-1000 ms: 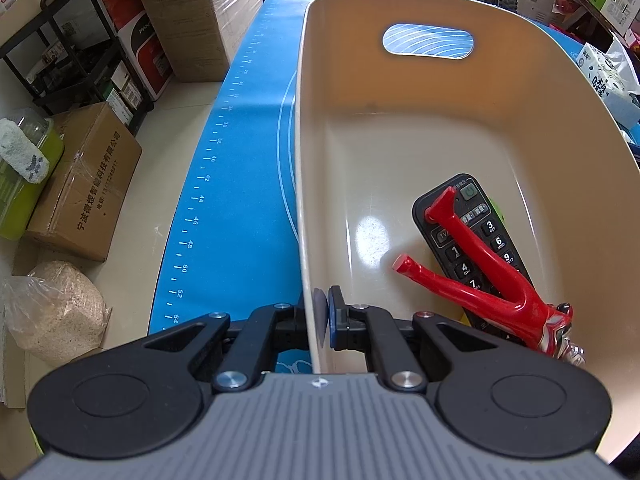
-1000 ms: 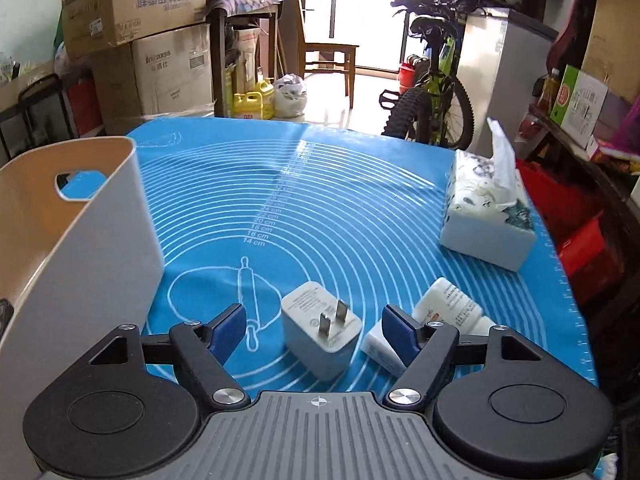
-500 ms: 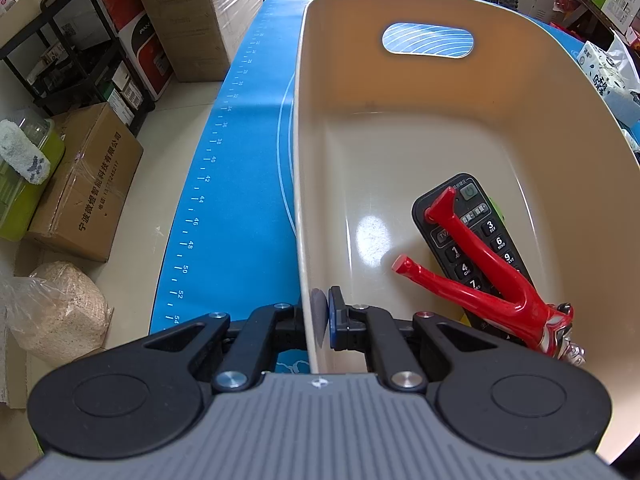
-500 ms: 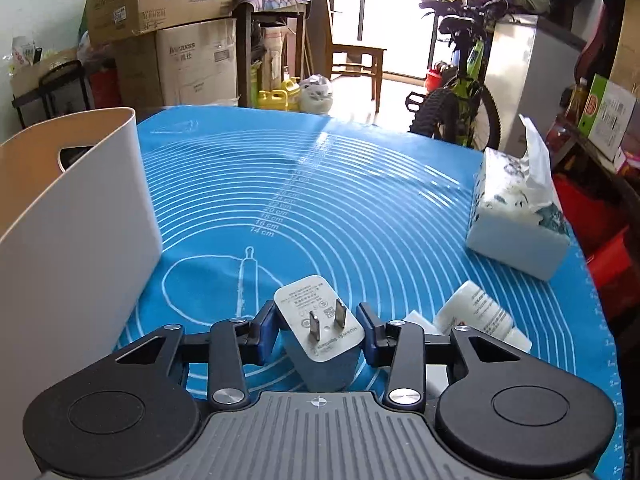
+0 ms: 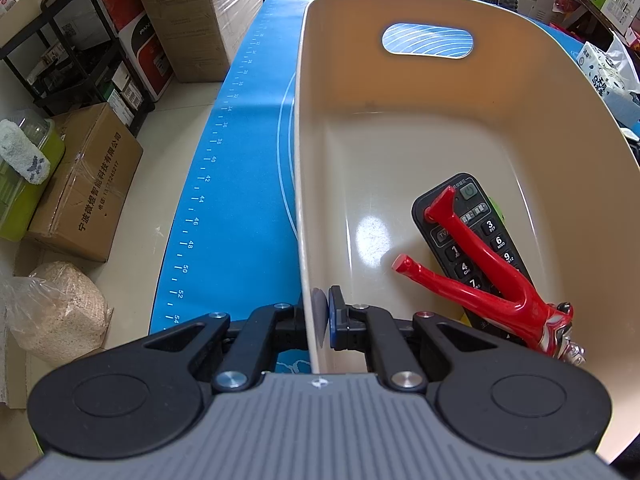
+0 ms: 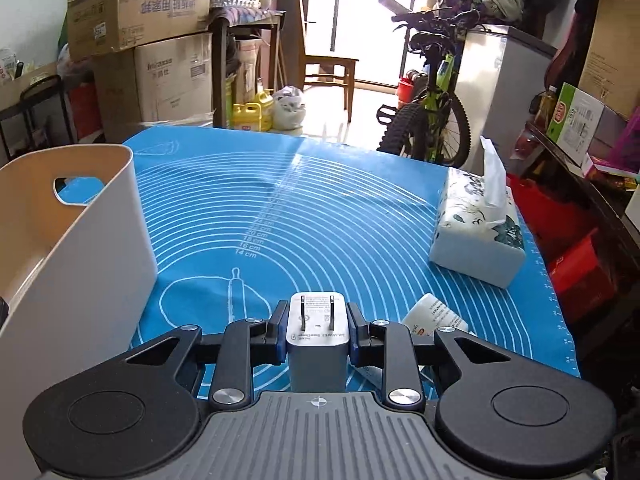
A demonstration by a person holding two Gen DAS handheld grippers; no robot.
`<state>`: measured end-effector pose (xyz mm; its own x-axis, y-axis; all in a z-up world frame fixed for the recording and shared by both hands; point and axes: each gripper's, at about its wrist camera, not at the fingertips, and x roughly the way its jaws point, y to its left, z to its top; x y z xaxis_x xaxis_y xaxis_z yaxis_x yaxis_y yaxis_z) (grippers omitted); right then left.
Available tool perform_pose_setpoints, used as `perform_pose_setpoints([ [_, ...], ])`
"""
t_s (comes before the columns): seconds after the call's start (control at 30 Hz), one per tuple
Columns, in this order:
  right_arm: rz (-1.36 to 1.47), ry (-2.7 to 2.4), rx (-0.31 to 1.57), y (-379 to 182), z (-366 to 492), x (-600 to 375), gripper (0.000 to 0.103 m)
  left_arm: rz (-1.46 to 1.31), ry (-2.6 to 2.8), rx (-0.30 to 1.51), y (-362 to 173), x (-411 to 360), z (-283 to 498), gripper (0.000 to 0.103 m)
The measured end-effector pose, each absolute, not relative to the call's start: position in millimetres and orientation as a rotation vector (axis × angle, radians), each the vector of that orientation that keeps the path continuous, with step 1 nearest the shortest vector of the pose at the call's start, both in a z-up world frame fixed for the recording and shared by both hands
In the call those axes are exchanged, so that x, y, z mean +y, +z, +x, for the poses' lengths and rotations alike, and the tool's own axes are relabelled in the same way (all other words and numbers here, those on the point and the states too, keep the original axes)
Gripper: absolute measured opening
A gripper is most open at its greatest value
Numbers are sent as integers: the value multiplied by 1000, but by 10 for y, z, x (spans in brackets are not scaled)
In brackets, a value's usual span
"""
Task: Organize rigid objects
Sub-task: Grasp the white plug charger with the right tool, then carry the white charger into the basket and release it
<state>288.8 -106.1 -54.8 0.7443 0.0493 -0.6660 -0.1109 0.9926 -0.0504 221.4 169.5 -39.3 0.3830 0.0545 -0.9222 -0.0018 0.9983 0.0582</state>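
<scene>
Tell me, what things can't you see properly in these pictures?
- Remote, left wrist view: the red tool lies across it and the gripper body covers its lower end.
- Small white bottle, right wrist view: half hidden behind the right gripper; label too small to read.
- Charger, right wrist view: its underside is hidden, so whether it is off the mat is unclear.

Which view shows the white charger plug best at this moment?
The right wrist view: the charger plug sits centred in the right gripper, jaws closed on its sides, prongs and label visible. The left wrist view shows none of it, only the bin pinched by the left gripper.
</scene>
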Motion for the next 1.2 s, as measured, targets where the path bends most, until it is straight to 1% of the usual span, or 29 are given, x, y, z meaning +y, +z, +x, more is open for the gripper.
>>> perform_pose_setpoints([
  [0.13,-84,97,685,-338,2825,-987,36,51,36,1178,-391,1691,2212,11],
  [0.43,-59,207,550,349,2518,-546,36,51,38,1178,-381,1678,2215,11],
  [0.67,-68,350,482,646,2330,-25,36,50,38,1177,-384,1678,2212,11],
  [0.83,-101,419,515,586,2281,341,36,47,36,1176,-386,1681,2213,11],
  [1.2,-239,484,689,76,2234,881,36,42,31,1174,-380,1685,2212,10],
])
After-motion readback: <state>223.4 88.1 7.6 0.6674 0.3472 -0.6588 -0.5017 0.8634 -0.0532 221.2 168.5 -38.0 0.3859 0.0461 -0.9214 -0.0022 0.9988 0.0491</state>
